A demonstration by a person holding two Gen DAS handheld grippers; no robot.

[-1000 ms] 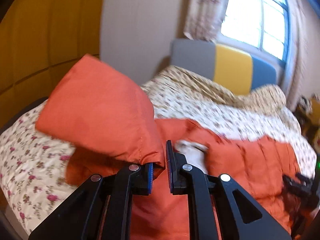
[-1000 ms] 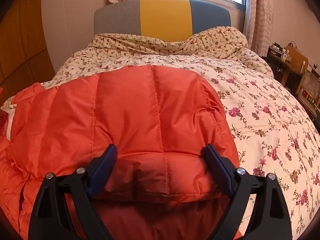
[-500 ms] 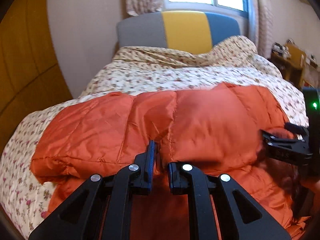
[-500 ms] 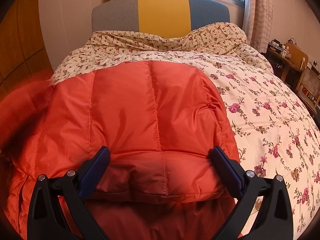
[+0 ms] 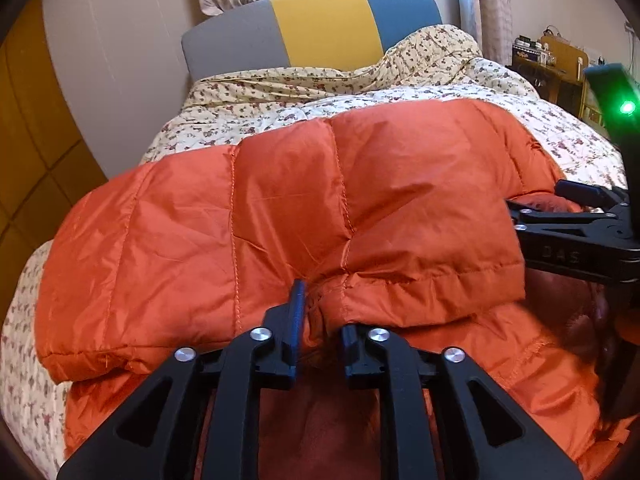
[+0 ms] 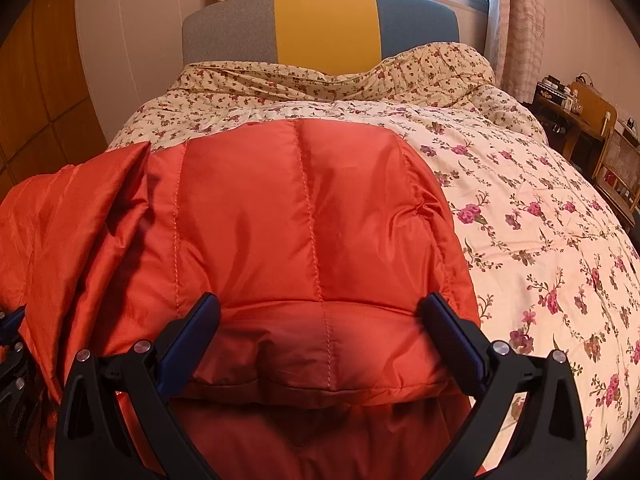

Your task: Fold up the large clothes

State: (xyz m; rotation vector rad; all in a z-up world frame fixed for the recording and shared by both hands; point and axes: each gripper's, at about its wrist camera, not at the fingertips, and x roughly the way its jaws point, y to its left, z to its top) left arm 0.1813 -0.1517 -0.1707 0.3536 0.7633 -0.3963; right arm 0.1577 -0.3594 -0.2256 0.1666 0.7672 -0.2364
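The left hand-held gripper [image 5: 320, 320] had just laid the jacket [image 5: 288, 216] half over on the bed [image 6: 540, 216]; its jaws were opening, fabric between them. The right hand-held gripper [image 6: 320, 328] stood wide open, so this fold looked finished

"das" on right tool [image 5: 560, 258]

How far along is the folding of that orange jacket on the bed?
One fold looks done: the jacket lies doubled over on the quilt. The left gripper has just been opening, its fingers narrowly apart with the folded hem between them. The right gripper is wide open astride the hem. Further folds seem left.
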